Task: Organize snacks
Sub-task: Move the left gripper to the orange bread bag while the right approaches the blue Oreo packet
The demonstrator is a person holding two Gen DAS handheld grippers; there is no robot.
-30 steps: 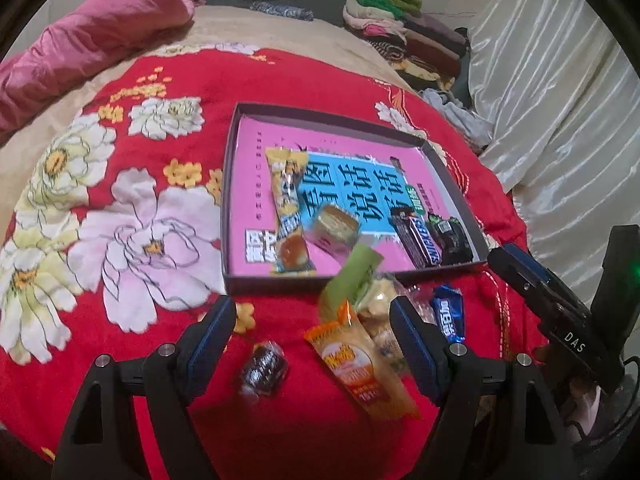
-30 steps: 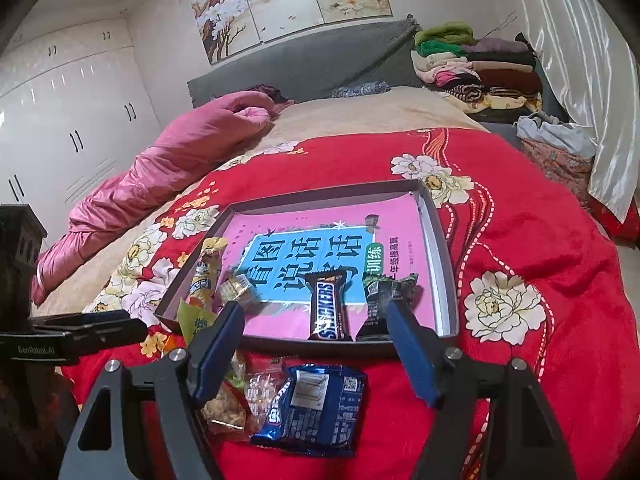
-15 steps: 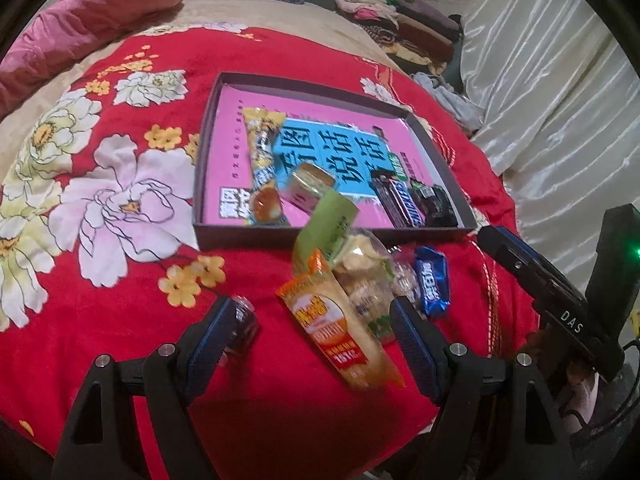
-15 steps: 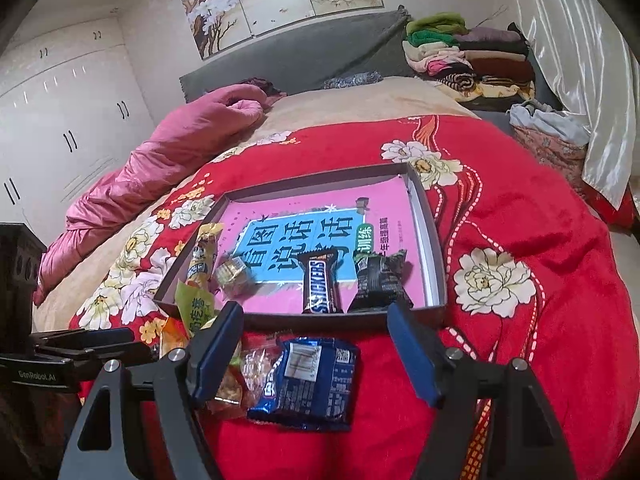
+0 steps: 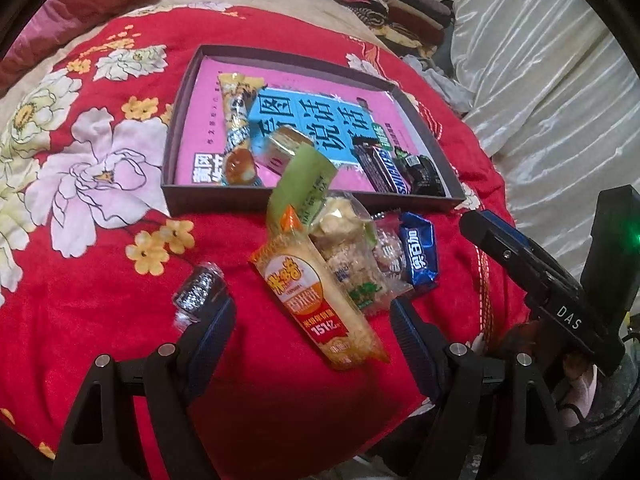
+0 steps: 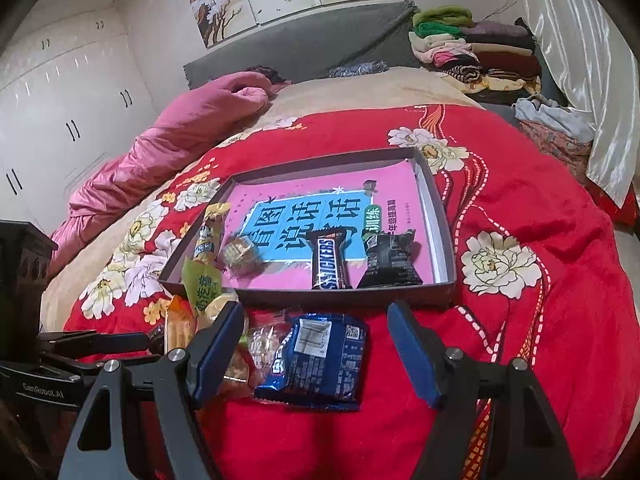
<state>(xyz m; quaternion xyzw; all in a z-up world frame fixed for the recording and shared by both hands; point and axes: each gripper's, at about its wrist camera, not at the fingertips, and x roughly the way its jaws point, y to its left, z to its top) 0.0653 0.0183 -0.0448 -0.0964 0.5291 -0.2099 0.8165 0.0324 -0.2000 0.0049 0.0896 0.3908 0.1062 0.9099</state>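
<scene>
A dark tray (image 5: 312,200) with a pink lining lies on the red bedspread; it also shows in the right wrist view (image 6: 344,296). In it lie a yellow bar (image 5: 236,120), a small cake (image 5: 286,148), a Snickers bar (image 6: 329,259) and a black packet (image 6: 390,260). Loose snacks lie in front of it: an orange packet (image 5: 316,292), a green packet (image 5: 304,188), a clear bag (image 5: 348,248), a blue packet (image 6: 316,360) and a silver sweet (image 5: 198,290). My left gripper (image 5: 312,324) is open over the orange packet. My right gripper (image 6: 316,344) is open around the blue packet.
A pink quilt (image 6: 168,140) lies at the bed's far left. Folded clothes (image 6: 468,52) are stacked at the far right by a white curtain (image 5: 560,80). The bed edge is just below the grippers.
Both grippers have come lower and closer to the loose snacks. The left one has moved over the orange packet, and the silver sweet now lies by its left finger.
</scene>
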